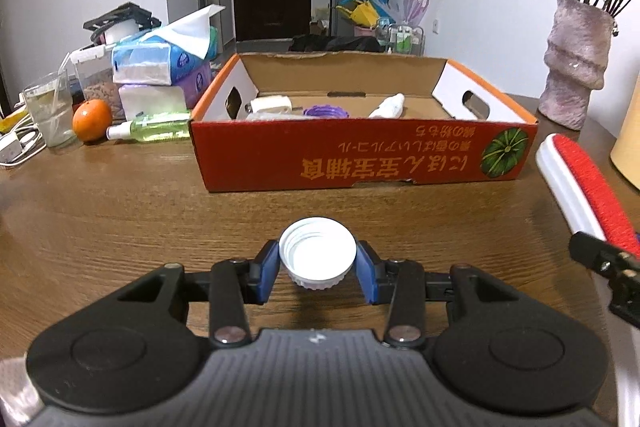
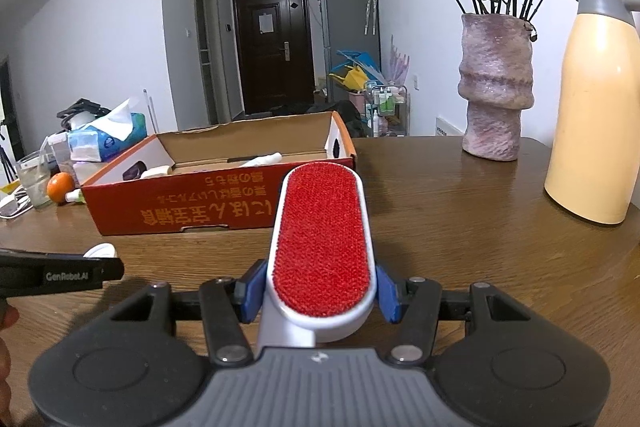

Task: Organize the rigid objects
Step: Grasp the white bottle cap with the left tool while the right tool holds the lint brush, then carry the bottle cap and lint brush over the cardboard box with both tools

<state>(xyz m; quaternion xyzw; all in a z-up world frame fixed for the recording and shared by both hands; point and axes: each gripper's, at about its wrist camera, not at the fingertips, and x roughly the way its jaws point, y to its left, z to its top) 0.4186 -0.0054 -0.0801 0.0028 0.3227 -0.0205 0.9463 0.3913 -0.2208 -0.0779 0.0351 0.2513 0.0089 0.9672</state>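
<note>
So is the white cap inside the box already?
No, the cap sits between the left fingers, in front of the box.

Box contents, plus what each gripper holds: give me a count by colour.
White: 4 (charger plug, small bottle, bottle cap, lint brush with its red pad)
Purple: 1 (ridged lid)
Total: 5

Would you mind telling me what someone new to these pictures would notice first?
Probably the red lint brush, clamped in the right claw and pointing toward the red cardboard box at the middle of the wooden table. Next, the white bottle cap, open side up, gripped in the left claw in front of that box. The vase of faded roses stands at the far right.
</note>
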